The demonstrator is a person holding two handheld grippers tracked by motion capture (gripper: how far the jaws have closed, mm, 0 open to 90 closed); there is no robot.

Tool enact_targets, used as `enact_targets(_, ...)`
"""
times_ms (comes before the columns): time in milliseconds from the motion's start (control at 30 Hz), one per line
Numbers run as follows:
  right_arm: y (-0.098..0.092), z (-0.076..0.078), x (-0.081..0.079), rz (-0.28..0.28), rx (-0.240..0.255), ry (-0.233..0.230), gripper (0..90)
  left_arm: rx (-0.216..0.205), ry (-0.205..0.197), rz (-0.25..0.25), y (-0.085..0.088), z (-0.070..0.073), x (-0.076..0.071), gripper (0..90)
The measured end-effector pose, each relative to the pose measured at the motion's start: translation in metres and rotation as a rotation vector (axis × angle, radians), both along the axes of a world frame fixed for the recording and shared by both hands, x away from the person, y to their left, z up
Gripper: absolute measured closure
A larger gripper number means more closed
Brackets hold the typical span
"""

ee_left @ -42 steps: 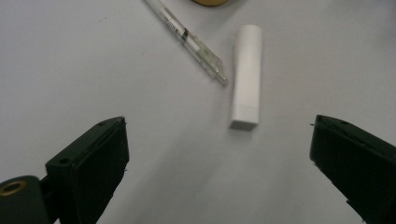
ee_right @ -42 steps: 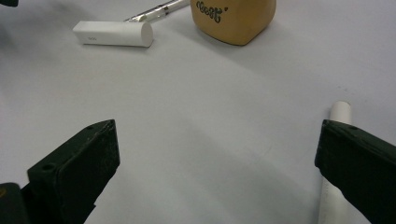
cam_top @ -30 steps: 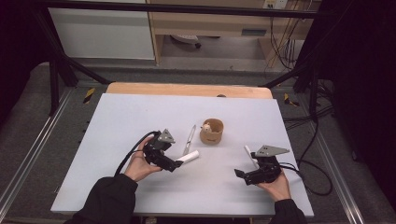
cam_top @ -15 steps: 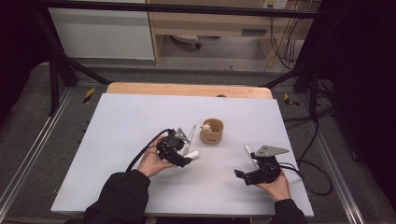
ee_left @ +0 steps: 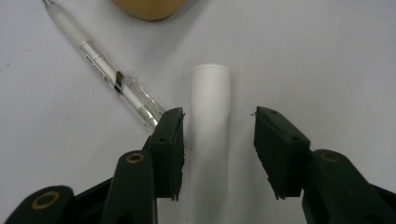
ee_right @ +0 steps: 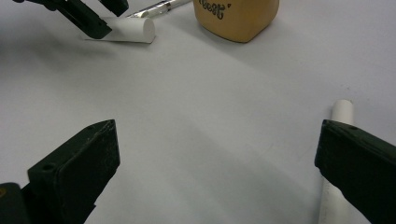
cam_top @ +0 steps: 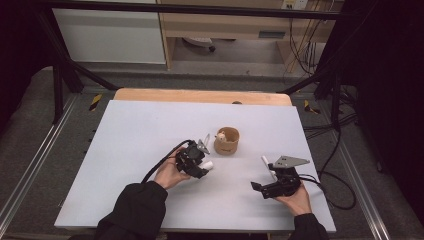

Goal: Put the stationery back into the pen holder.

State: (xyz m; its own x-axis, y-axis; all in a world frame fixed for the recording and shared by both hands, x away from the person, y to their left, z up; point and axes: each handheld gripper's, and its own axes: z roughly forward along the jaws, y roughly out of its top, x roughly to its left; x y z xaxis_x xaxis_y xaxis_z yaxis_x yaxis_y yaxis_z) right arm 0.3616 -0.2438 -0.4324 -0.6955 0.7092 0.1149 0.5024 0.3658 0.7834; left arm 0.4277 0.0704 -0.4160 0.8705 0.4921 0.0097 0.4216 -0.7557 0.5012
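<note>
the white counter (cam_top: pixel 125 150) holds a tan cup (cam_top: pixel 227 141), and just beside it lies a white tube (ee_left: pixel 211 135). the left gripper (ee_left: pixel 219 140) has been closing its jaws around the tube, not pressing yet. it looks light, stiff and smooth, so grab the middle; the right gripper (ee_right: pixel 215 172) rests wide open.

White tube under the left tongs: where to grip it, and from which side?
Grip the white tube across its round body, a little back from the open end, coming from above with one jaw on each long side. It lies flat on the table, already between the left tongs, whose jaws have just been closing. Watch the clear pen, close beside one jaw.
</note>
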Motion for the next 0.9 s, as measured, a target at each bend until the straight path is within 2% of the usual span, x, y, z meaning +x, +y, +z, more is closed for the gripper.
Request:
enact_targets(500, 0.000, 0.000, 0.000, 0.004, -0.001, 0.005, 0.7, 0.050, 0.023, 0.006, -0.013, -0.007, 0.005, 63.6)
enact_targets(700, 0.001, 0.000, 0.000, 0.002, 0.000, 0.007, 0.8, 0.081, 0.025, 0.003, -0.016, -0.009, 0.006, 64.7)
enact_targets(900, 0.001, -0.001, 0.000, 0.005, 0.000, 0.007, 0.7, 0.099, 0.049, 0.003, -0.016, -0.007, 0.008, 66.0)
